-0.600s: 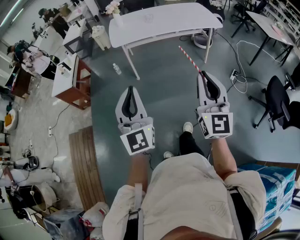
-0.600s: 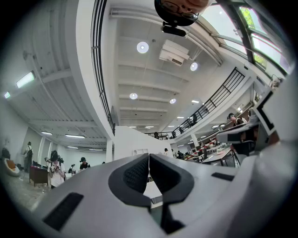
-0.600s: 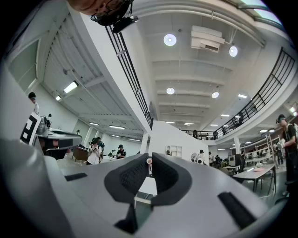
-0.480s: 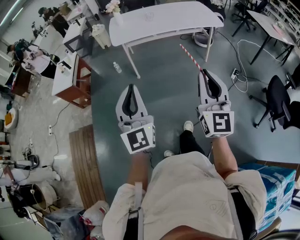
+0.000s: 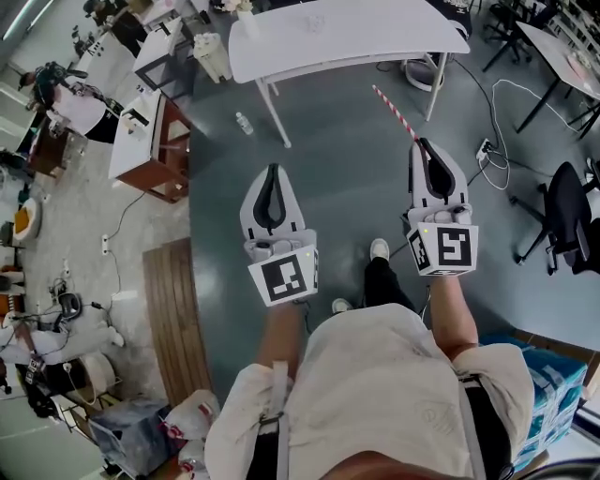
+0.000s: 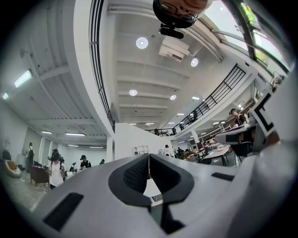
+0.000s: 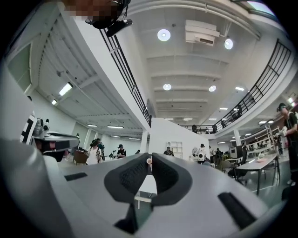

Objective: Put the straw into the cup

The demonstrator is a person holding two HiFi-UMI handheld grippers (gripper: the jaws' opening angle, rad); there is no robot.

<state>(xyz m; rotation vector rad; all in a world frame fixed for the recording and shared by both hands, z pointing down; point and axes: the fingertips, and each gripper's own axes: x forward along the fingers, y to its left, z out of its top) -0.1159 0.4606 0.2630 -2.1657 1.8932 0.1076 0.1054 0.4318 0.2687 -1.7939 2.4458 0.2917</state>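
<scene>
Right gripper (image 5: pixel 419 142) pinches the thin red-and-white striped straw (image 5: pixel 395 110), which juts ahead past its fingertips. Left gripper (image 5: pixel 273 169) is closed tight, empty. Beyond both, the long white table (image 5: pixel 375 37) carries possibly a clear cup (image 5: pixel 314 21).

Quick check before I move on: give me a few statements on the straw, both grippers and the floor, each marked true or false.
1. The right gripper is shut on the striped straw. True.
2. The left gripper holds a second straw. False: its jaws are together with nothing between them.
3. The straw lies flat on the white table. False: it sticks out from the right gripper's jaws, above the floor and short of the table.
4. A small bottle is on the floor near a table leg. True.
</scene>
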